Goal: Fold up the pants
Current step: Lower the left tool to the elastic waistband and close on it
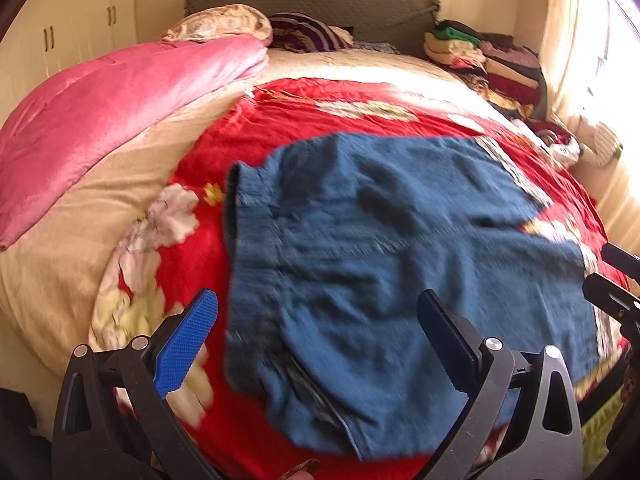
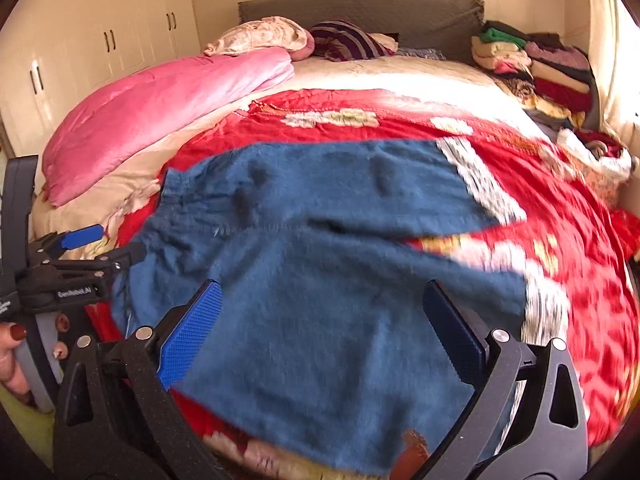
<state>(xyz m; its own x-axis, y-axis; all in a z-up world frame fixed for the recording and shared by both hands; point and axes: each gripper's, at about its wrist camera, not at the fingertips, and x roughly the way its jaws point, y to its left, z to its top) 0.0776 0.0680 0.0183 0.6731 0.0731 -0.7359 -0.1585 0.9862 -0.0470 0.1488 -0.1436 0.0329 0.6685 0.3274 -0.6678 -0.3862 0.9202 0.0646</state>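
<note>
While my blue fleecy pants lie spread flat on the red flower-printed blanket that covers the bed, the only writing I can find is small white lettering on the black body of my left tongs as seen from the right wrist camera; it looks like "GenRobot.AI", though blur makes me unsure. One pair of pants lies here, its gathered waistband to my left and its two legs running to my right, each ending in a pale patterned cuff, with a narrow gap of red blanket between the legs. The cloth is wrinkled and soft, and the pictures are smeared by motion.

My left tongs hang spread wide over the waistband end, gripping nothing. My right tongs hang spread wide over the nearer leg, likewise empty.

Beyond the blanket I count one folded pink quilt on my left, one striped purple pillow by the grey headboard, and one heap of folded clothes on my right.
</note>
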